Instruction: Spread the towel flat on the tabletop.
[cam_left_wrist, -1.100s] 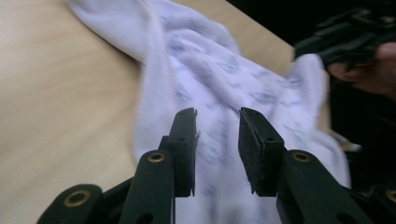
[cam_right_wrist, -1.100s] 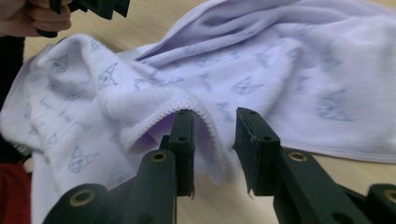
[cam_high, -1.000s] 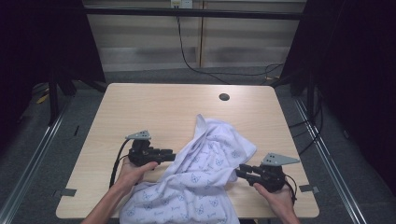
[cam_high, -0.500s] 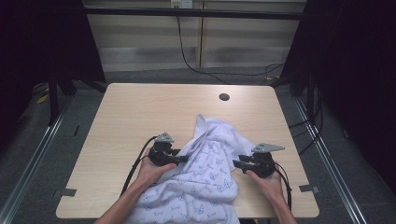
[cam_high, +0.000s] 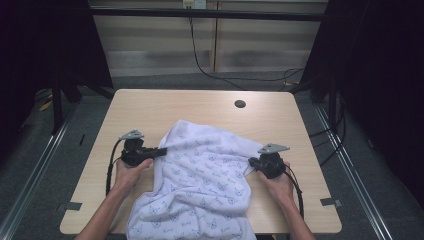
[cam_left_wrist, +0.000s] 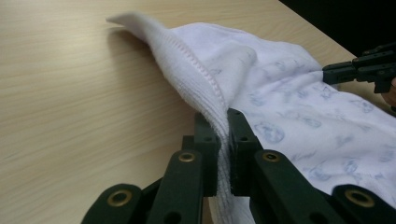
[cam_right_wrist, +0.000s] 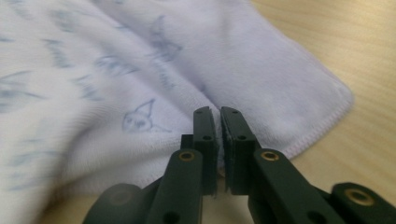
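A white towel (cam_high: 200, 170) with pale blue prints lies across the middle of the wooden table (cam_high: 150, 107), and its near end hangs over the front edge. My left gripper (cam_high: 161, 150) is at the towel's left edge. In the left gripper view that gripper (cam_left_wrist: 223, 149) is shut on the stitched hem of the towel (cam_left_wrist: 280, 98), lifting a ridge of cloth. My right gripper (cam_high: 251, 162) is at the towel's right edge. The right gripper view has its jaws (cam_right_wrist: 218, 135) closed on the hem near a corner of the towel (cam_right_wrist: 140, 70).
A small dark hole (cam_high: 240, 104) sits in the table near its far edge. Bare wood stretches to the left, right and far side of the towel. Black cables run along the floor beyond the table, and dark frame posts stand at both sides.
Both grippers have moved away from the table's front edge and farther apart. The towel, bunched before, now lies wider and flatter between them.
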